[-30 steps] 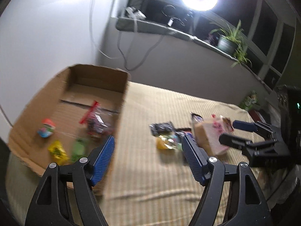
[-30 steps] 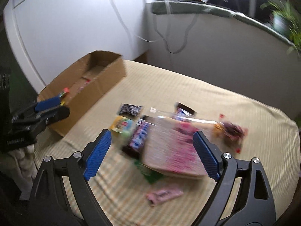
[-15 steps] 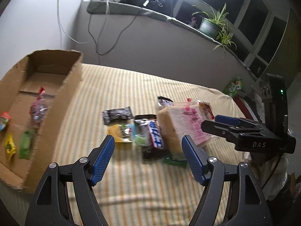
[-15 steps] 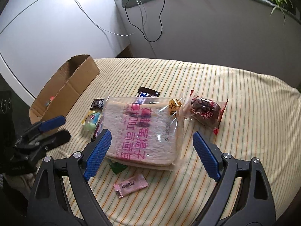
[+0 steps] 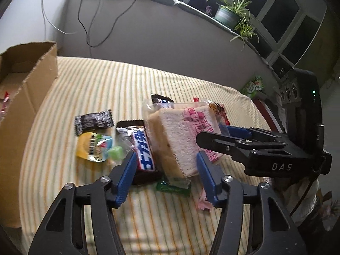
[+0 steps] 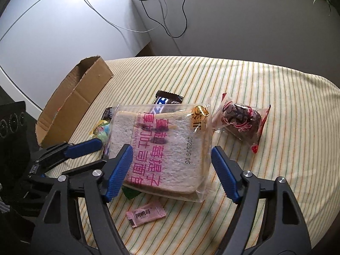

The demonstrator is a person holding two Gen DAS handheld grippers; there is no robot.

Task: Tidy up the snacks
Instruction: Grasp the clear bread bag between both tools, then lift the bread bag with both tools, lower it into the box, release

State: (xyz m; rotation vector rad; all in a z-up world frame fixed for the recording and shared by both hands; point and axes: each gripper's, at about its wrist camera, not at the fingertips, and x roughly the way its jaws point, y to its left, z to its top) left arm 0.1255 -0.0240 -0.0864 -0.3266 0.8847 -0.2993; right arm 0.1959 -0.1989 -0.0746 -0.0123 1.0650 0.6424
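A clear bag of sliced bread (image 6: 165, 144) with pink print lies on a snack pile on the striped cloth (image 6: 265, 97). My right gripper (image 6: 172, 165) straddles the bag's near end, jaws closing, pads not pressing on it. My left gripper (image 5: 166, 170) comes in from the bag's left side, jaws closing around a dark chocolate bar (image 5: 144, 150) and the bread's (image 5: 176, 136) corner, gripping neither. A green wrapper (image 5: 173, 188) pokes out under the bread. Each gripper shows in the other's view: the right gripper (image 5: 212, 132) and the left gripper (image 6: 99, 155).
An open cardboard box (image 6: 74, 106) with a few snacks stands at the left. Around the bread lie a yellow jelly pouch (image 5: 91, 146), a dark wrapper (image 5: 93, 122), a second dark bar (image 6: 169, 98), a red-edged pastry pack (image 6: 242, 121) and a pink candy (image 6: 146, 213).
Both grippers have dropped closer to the snack pile and their jaws have narrowed. The left view swung from the box to the pile. The bread bag now sits between the right jaws.
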